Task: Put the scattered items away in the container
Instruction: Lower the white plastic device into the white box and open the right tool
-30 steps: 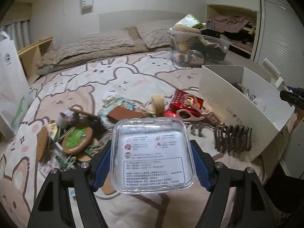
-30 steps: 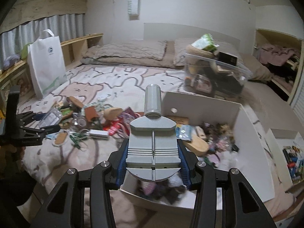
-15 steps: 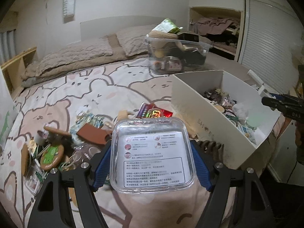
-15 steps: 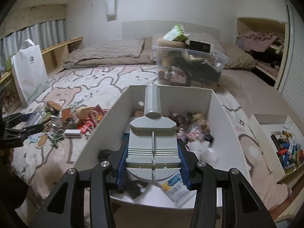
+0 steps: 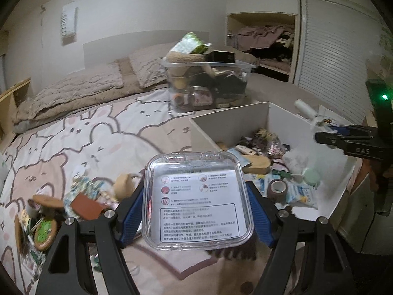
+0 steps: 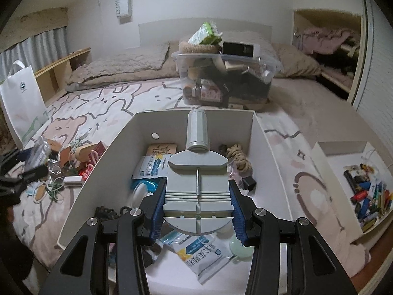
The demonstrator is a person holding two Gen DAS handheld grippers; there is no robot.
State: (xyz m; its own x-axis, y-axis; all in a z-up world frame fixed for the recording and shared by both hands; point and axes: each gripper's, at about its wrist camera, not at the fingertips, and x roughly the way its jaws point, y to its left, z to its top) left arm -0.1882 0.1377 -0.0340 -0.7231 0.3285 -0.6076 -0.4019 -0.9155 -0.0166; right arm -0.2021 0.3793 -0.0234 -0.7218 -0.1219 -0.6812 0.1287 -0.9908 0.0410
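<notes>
The left claw (image 5: 197,206) is clamped on a clear plastic case (image 5: 198,202) above the bed (image 5: 103,132), beside the white box (image 6: 266,147). The right claw (image 6: 197,204) grips a grey tool (image 6: 197,179) over the box's cluttered interior.

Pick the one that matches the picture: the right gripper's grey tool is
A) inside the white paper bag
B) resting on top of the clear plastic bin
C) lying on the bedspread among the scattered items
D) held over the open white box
D: in the right wrist view the right gripper is clamped on the grey tool, with the inside of the white box and its contents directly beneath it.
</notes>
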